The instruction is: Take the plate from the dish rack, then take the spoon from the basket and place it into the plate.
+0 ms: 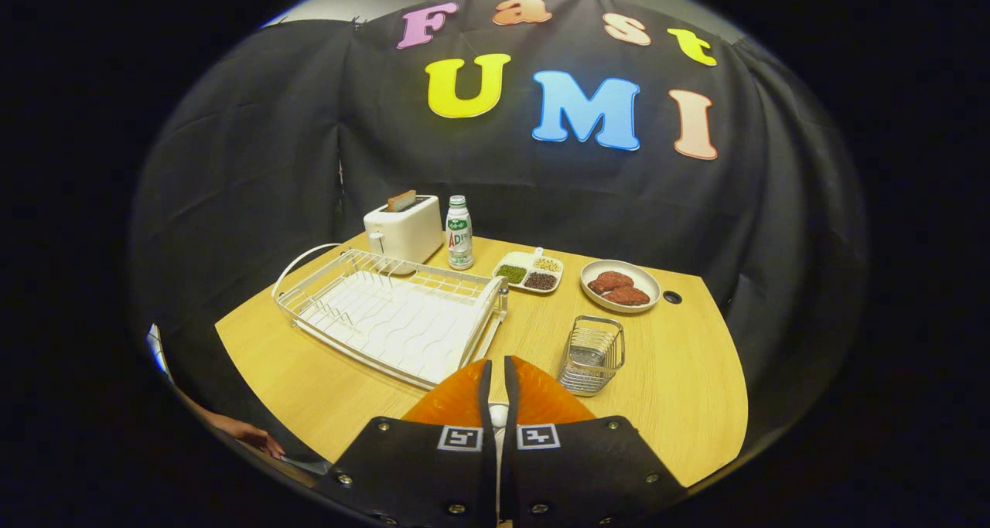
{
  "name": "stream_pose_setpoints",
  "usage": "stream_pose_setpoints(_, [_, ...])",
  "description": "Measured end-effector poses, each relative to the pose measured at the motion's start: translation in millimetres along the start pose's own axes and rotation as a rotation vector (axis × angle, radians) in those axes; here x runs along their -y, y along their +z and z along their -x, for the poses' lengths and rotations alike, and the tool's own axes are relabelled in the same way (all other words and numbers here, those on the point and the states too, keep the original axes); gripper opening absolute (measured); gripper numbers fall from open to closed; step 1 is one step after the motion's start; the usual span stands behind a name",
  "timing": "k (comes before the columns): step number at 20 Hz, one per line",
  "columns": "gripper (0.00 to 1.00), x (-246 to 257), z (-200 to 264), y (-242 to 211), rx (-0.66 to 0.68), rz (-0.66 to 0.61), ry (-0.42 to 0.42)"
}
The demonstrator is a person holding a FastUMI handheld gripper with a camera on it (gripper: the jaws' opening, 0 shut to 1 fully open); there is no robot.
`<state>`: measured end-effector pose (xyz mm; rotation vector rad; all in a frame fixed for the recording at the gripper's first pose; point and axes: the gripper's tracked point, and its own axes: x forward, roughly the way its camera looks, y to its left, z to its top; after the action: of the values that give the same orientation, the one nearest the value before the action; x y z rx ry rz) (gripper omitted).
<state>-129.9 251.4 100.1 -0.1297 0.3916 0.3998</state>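
Above the bench [681, 373], tool [495, 373] nearly closed, gripping nothing visible; plate [489, 311] on edge in dish rack [387, 315], just ahead; basket [592, 355] ahead-right.

The white wire dish rack [390, 318] fills the left centre of the frame, its near corner just ahead of the closed gripper [496, 369] fingers. A small wire basket [592, 354] stands right of the fingertips, with a narrow strip of bare light wooden table [688, 373] between rack and basket. Farther back a white toaster [404, 229], a green-capped bottle [459, 233], a divided white tray of beans [529, 271] and a round white dish of reddish food [620, 285] form a row — right of the basket, the tabletop lies open.
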Motion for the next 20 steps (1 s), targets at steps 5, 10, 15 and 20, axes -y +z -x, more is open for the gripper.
stream_pose_setpoints(5, [0.02, -13.5, -17.6, -5.7, -0.024, 0.017, 0.036])
stream_pose_setpoints(10, [0.04, -28.9, -26.9, -7.8, -0.026, 0.052, 0.073])
stream_pose_setpoints(15, [0.15, -22.0, -28.9, -11.4, -0.02, 0.089, 0.052])
stream_pose_setpoints(20, [0.23, 9.0, -11.4, 19.6, 0.061, 0.067, -0.022])
